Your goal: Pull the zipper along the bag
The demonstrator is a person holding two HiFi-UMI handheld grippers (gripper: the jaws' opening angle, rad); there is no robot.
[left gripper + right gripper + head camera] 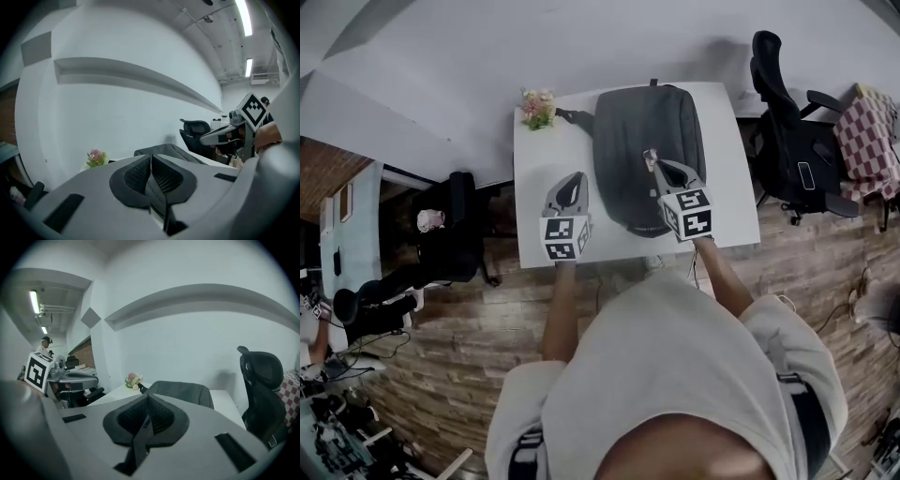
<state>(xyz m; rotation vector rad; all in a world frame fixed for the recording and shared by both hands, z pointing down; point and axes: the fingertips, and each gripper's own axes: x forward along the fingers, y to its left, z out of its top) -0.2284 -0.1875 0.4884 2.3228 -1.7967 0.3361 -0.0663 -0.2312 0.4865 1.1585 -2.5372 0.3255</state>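
A dark grey backpack (pixel 647 141) lies flat on the white table (pixel 534 197); I cannot make out its zipper pull. My left gripper (pixel 577 178) hovers over bare tabletop just left of the bag, its jaws shut with nothing between them. My right gripper (pixel 652 159) is held above the bag's middle, also shut and empty. In the left gripper view the closed pads (pixel 140 176) point over the backpack (pixel 164 151) toward the wall. The right gripper view shows its closed pads (pixel 159 418) with the backpack (pixel 183 391) below and beyond.
A small flower pot (pixel 538 107) stands at the table's far left corner. A black office chair (pixel 787 122) and a checkered cloth (pixel 867 131) are to the right of the table. Another dark chair (pixel 455 225) sits at the left, on the wood floor.
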